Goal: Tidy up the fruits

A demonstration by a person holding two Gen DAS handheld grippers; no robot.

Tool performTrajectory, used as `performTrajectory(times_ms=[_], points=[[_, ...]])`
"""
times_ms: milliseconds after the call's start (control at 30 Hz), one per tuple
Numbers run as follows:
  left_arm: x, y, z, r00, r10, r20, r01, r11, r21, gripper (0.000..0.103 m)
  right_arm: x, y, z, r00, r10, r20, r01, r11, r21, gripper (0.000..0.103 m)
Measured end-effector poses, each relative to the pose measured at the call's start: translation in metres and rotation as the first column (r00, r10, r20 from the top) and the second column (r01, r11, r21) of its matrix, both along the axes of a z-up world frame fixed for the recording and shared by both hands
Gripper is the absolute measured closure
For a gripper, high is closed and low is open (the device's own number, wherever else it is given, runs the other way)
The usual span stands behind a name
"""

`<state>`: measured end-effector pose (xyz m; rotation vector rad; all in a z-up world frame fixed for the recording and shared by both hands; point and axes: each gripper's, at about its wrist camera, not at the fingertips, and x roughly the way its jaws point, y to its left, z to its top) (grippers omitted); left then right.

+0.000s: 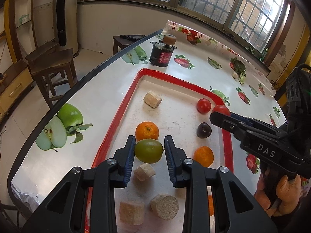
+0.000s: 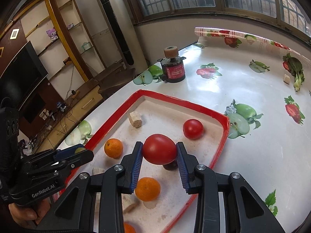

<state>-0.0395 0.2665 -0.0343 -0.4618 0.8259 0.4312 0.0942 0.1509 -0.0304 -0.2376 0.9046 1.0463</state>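
Left wrist view: my left claw (image 1: 149, 151) is clamped on a green fruit (image 1: 148, 150), blue pads tight against both its sides, held above the red-rimmed tray (image 1: 176, 77). Just beyond the green fruit an orange (image 1: 147, 131) sits on the tray floor. A second orange (image 1: 203, 156) lies to the right, a dark plum (image 1: 204, 129) past that, and a red tomato (image 1: 203, 105) near the far right rim. Beige cork-like blocks scattered around: one toward the far end (image 1: 152, 99), three close under the claw (image 1: 144, 172).

Right wrist view: my right claw (image 2: 159, 151) grips a bigger red tomato (image 2: 159, 149), pads pressed on both flanks, lifted over the tray's right half with the plum partly hidden beneath it. Same tomato's top edge shows behind the right claw's tip in the left view.

Tray sits on the table (image 1: 108, 81), which has a fruit-print cover. A black motor with a red label (image 1: 162, 55) stands on the table beyond the tray. My hand (image 1: 276, 196) is visible at the right handle.
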Motion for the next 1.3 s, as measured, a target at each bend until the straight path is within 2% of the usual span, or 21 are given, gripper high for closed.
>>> performTrajectory(times_ms=[233, 500, 1000, 1100, 1167, 1233, 1300], points=[[0.029, -0.016, -0.006, 0.998, -0.066, -0.016, 0.066, 0.998, 0.008, 0.075, 0.015, -0.001, -0.018, 0.999, -0.043, -0.02, 0.042, 0.999, -0.024, 0.068], [0.036, -0.025, -0.026, 0.994, -0.095, -0.056, 0.094, 0.995, -0.027, 0.075, 0.028, -0.001, -0.028, 0.998, -0.051, -0.035, 0.05, 0.998, -0.035, 0.068], [0.032, -0.021, -0.039, 0.993, -0.077, -0.094, 0.07, 0.995, -0.078, 0.074, 0.031, -0.002, -0.036, 0.997, -0.061, -0.055, 0.058, 0.997, -0.042, 0.066], [0.031, -0.024, -0.036, 0.992, -0.087, -0.095, 0.081, 0.995, -0.067, 0.062, 0.033, -0.003, -0.035, 0.995, -0.058, -0.079, 0.056, 0.998, -0.036, 0.062], [0.029, -0.028, -0.032, 0.992, -0.084, -0.097, 0.081, 0.996, -0.03, 0.038, 0.032, -0.004, -0.033, 0.995, -0.06, -0.076, 0.057, 0.998, -0.035, 0.061], [0.026, -0.029, -0.03, 0.992, -0.079, -0.097, 0.078, 0.997, -0.016, 0.033, 0.03, -0.004, -0.031, 0.996, -0.057, -0.072, 0.055, 0.998, -0.037, 0.058], [0.023, -0.03, -0.03, 0.992, -0.076, -0.098, 0.076, 0.997, -0.006, 0.033, 0.029, -0.006, -0.028, 0.996, -0.059, -0.064, 0.057, 0.998, -0.035, 0.054]])
